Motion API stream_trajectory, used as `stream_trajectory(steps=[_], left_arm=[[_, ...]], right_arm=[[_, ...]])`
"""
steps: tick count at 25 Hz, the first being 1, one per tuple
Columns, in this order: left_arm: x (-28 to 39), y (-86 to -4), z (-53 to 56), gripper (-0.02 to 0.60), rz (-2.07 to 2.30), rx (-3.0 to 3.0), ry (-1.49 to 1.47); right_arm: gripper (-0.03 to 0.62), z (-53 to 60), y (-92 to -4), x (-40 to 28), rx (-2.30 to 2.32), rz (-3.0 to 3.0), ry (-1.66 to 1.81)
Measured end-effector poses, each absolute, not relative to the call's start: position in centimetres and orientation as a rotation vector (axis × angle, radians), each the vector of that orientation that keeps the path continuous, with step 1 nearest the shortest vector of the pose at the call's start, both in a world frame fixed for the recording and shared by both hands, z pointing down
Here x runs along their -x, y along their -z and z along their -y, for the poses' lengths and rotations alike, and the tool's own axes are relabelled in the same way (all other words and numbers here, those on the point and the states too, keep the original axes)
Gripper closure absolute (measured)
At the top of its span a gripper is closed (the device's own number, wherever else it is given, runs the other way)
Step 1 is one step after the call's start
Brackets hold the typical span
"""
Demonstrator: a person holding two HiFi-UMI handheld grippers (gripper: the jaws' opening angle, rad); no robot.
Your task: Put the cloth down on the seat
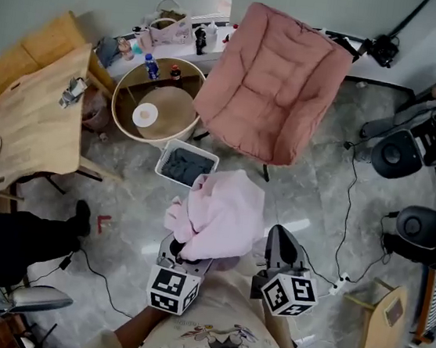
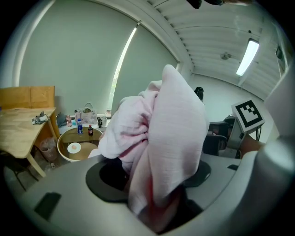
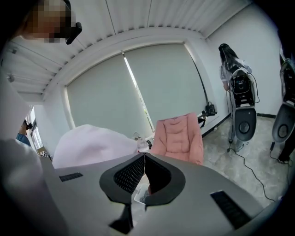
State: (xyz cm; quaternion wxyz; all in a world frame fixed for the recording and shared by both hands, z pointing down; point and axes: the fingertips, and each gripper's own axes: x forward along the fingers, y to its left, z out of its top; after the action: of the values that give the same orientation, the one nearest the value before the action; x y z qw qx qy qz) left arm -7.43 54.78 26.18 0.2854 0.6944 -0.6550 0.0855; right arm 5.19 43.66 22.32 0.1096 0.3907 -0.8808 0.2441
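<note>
Left hand-held gripper [image 1: 182, 258] clamps the bunched pink cloth [image 1: 221, 213], held up above the floor, short of the pink seat [image 1: 273, 81] ahead. Right hand-held gripper [image 3: 144, 159] is closed on nothing. Best to carry the cloth over the cushion, lower it until it rests, then release.

Seat [image 1: 273, 81] lies bare; grey bin [image 1: 186, 165] stands beside it.

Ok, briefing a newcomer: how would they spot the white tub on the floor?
Start at the big pink padded chair. On the grey floor by its near left corner sits a shallow white rectangular tub. It alone is boxy with dark grey contents, unlike the round tan table beside it.
</note>
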Motion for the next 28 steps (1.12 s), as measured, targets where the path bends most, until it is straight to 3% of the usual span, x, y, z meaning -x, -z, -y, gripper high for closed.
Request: stream_trajectory(steps=[11, 28], left_arm=[[8.3, -26.1, -43.7, 0.281, 1.762, -1.882, -0.308], [3.6, -24.5, -28.9, 0.281, 1.697, -2.026, -0.485]], right_arm=[[0.571, -33.8, -22.5, -4.9, -1.158, 2.637, -0.786], [0.571, -21.4, -21.9, -13.1, -1.351, 2.643, -0.905]])
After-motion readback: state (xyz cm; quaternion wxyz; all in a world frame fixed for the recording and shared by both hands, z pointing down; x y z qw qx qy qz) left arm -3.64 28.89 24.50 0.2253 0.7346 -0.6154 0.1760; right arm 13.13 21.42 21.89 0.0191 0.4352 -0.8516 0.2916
